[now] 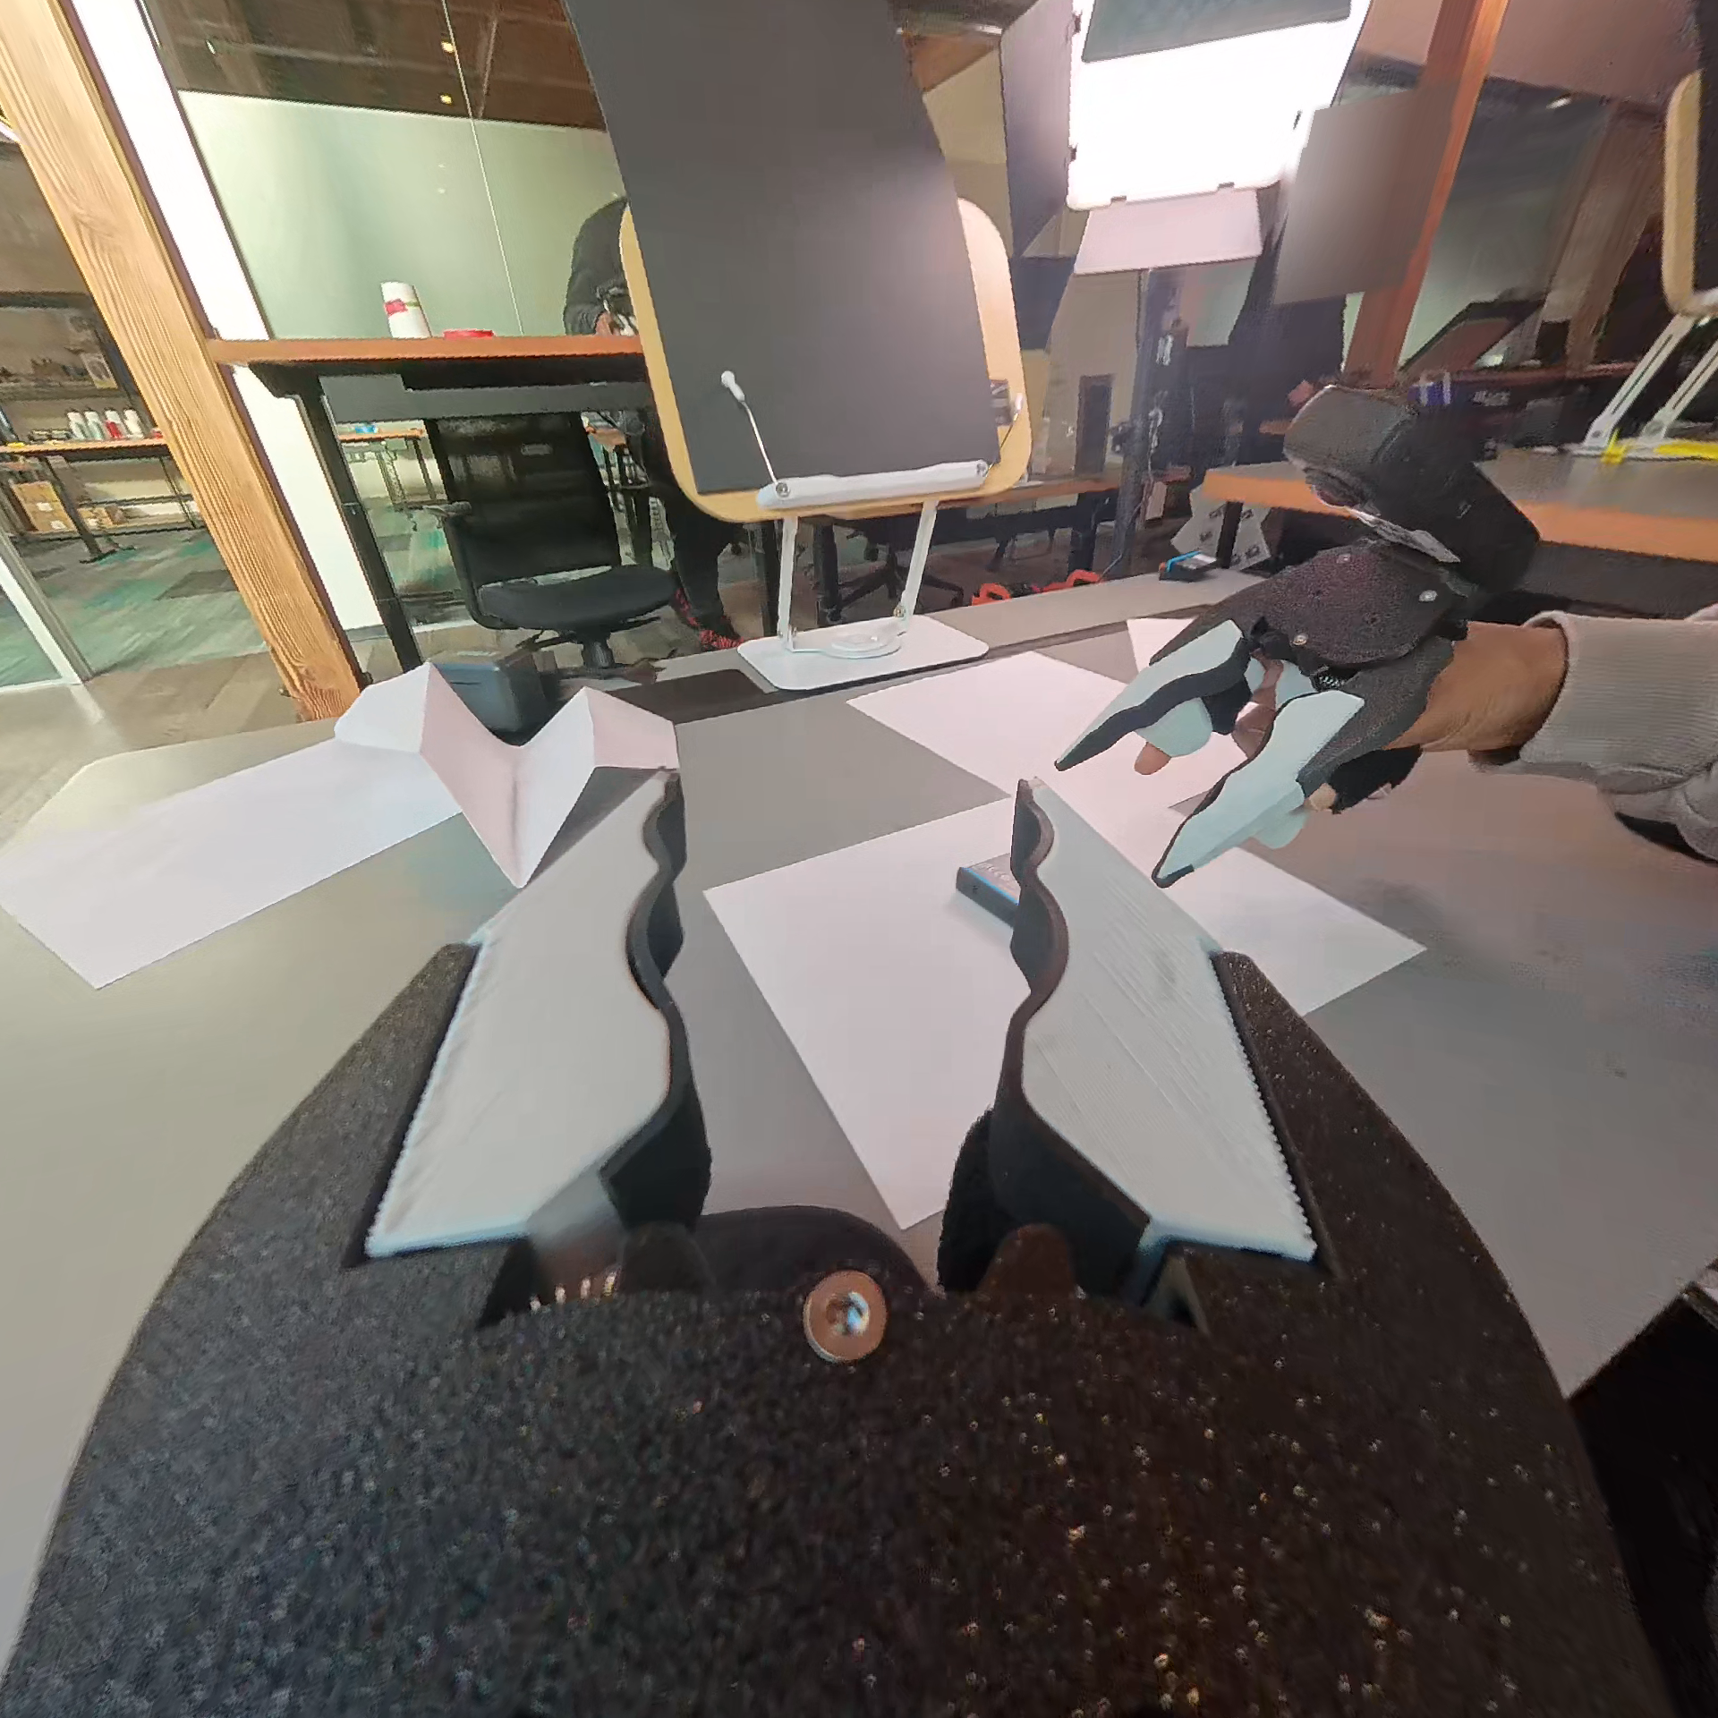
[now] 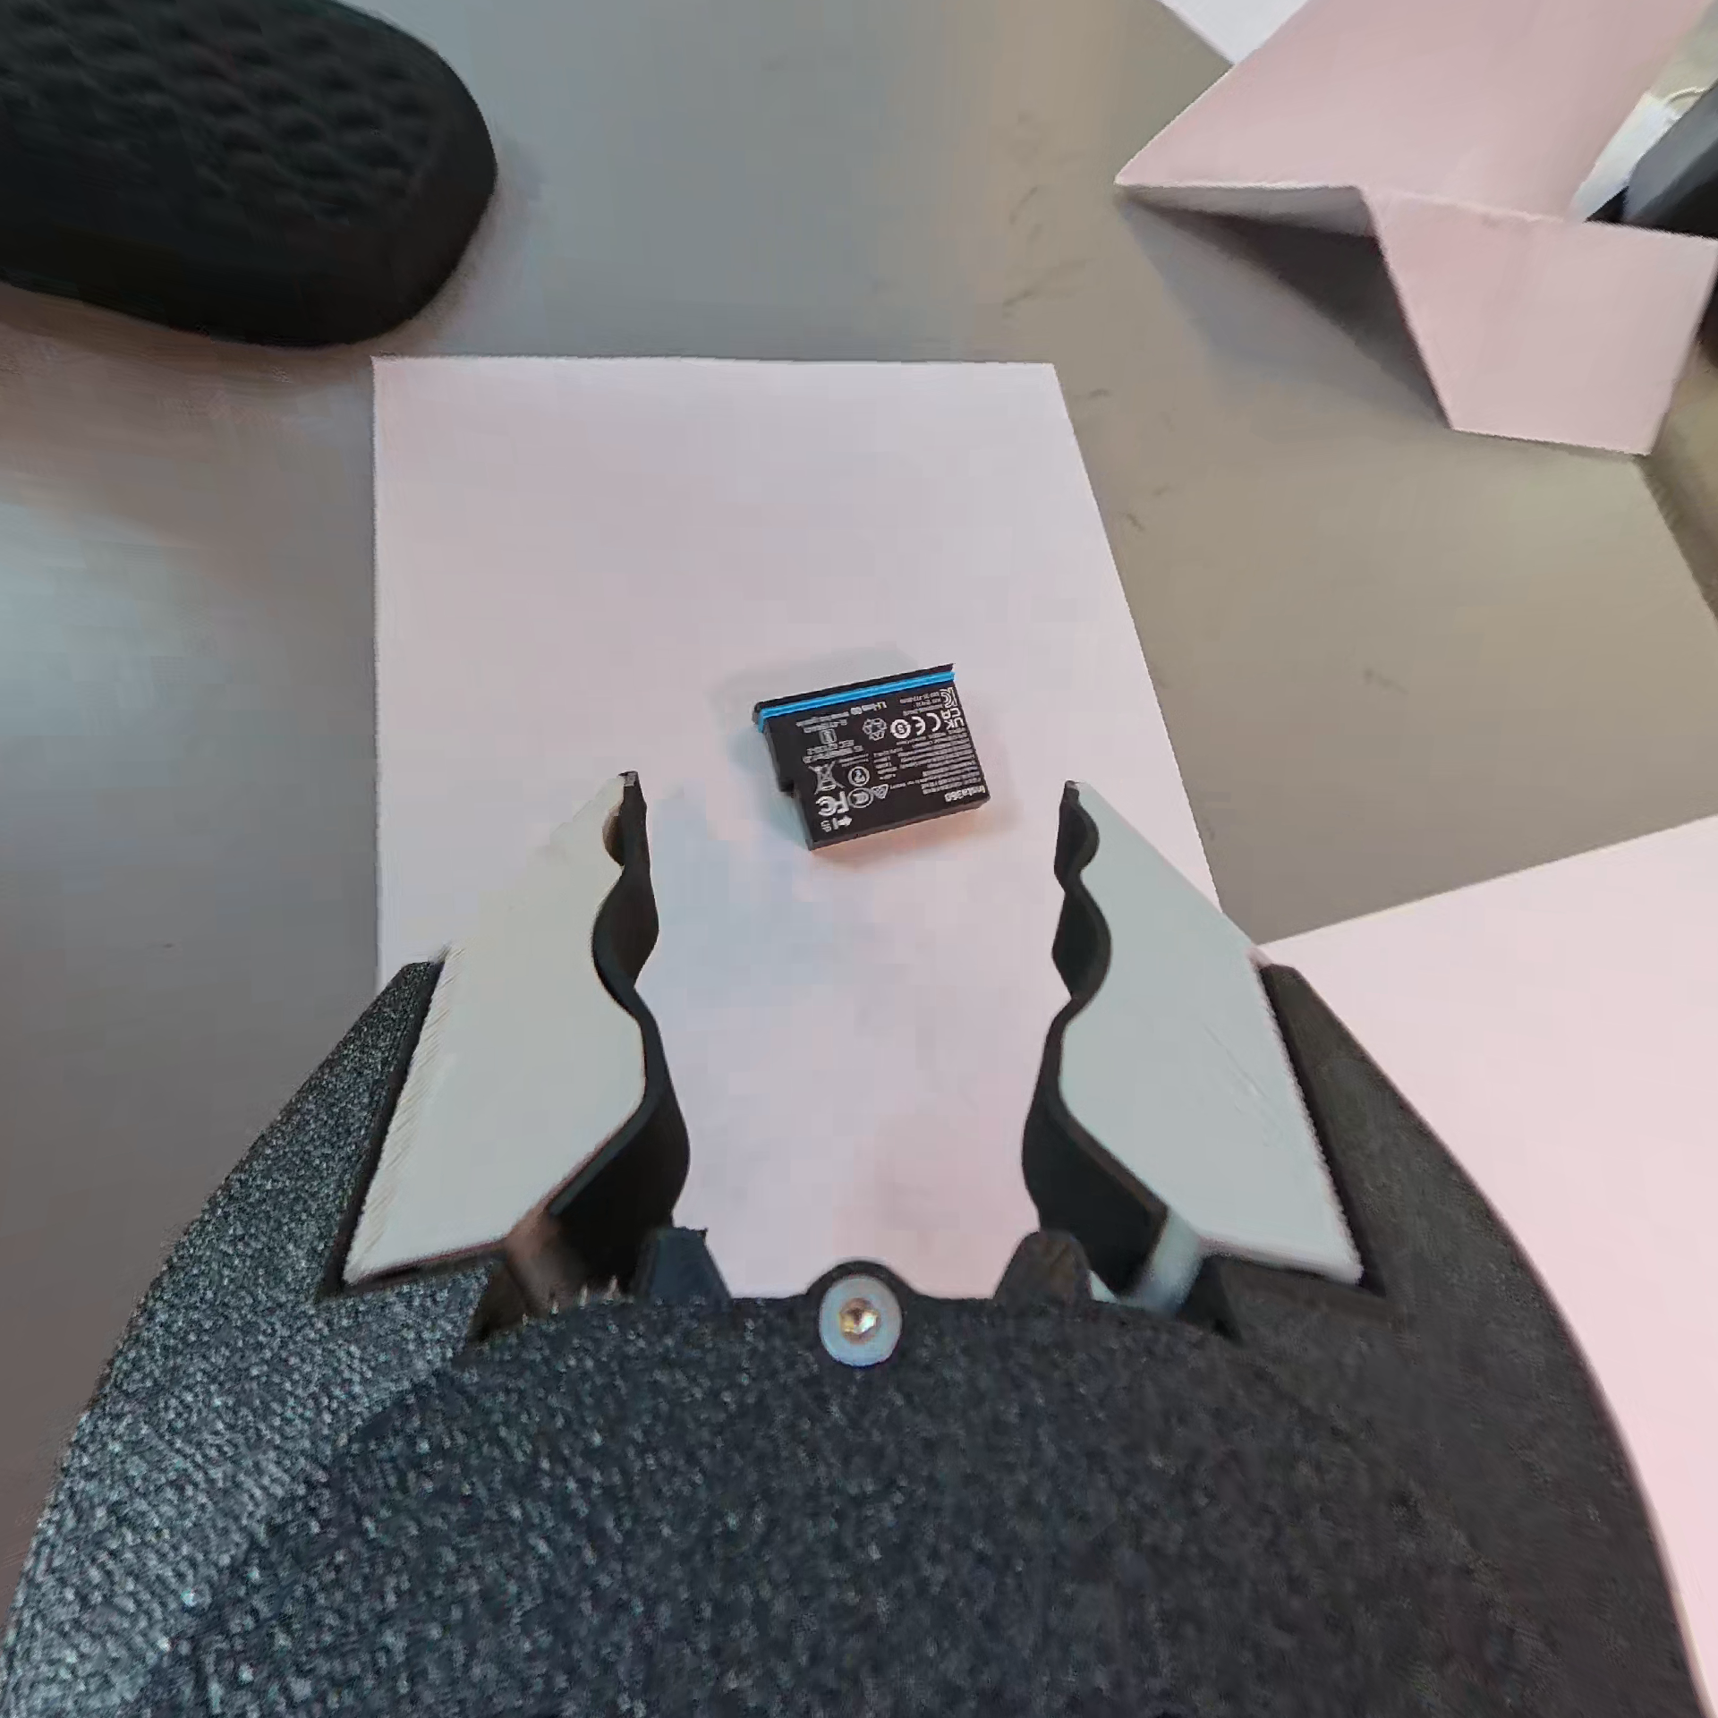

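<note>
- Hovering with jaws spread and empty, the right gripper sits just short of a flat black battery with a blue edge.
- Battery lies mid-sheet on smooth white paper, margins bare.
- Left gripper released, above grey table.

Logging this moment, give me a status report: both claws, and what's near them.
Left claw open, empty, above the grey table. Right claw open, empty, over the black battery lying flat on a white sheet. Folded white paper off to one side.
</note>
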A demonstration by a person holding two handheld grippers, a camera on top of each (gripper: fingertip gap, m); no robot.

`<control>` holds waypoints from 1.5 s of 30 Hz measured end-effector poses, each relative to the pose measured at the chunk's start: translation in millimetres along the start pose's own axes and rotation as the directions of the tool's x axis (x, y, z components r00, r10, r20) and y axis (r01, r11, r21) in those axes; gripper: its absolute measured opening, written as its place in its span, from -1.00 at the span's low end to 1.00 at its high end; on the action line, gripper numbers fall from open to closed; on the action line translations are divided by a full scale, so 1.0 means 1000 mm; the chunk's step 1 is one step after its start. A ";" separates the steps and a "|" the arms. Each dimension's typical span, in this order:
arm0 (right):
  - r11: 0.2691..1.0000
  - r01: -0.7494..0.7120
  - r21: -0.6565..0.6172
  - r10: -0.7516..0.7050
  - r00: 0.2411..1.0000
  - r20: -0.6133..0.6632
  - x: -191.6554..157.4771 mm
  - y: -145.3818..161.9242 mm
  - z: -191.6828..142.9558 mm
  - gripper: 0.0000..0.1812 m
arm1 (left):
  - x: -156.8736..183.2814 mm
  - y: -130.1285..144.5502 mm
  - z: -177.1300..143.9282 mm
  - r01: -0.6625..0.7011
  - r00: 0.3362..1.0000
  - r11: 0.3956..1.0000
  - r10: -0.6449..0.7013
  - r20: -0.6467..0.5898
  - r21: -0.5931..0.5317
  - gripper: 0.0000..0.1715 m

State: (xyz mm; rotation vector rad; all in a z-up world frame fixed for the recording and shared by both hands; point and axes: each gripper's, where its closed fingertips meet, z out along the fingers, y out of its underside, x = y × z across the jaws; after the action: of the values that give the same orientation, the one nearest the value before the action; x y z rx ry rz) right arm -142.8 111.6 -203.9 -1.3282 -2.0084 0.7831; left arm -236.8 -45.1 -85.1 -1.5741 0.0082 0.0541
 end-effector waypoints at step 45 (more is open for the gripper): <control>0.861 -0.414 0.294 0.482 0.486 -0.729 0.411 0.243 -0.318 -0.15 | -0.015 0.038 0.158 -0.046 0.993 0.959 0.014 -0.115 -0.280 -0.21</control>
State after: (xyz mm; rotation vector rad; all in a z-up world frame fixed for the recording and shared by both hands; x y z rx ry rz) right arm 105.0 621.3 -114.4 -1.7771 -0.9049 0.3438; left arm -258.3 111.8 -122.4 -1.8620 0.1173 -0.0106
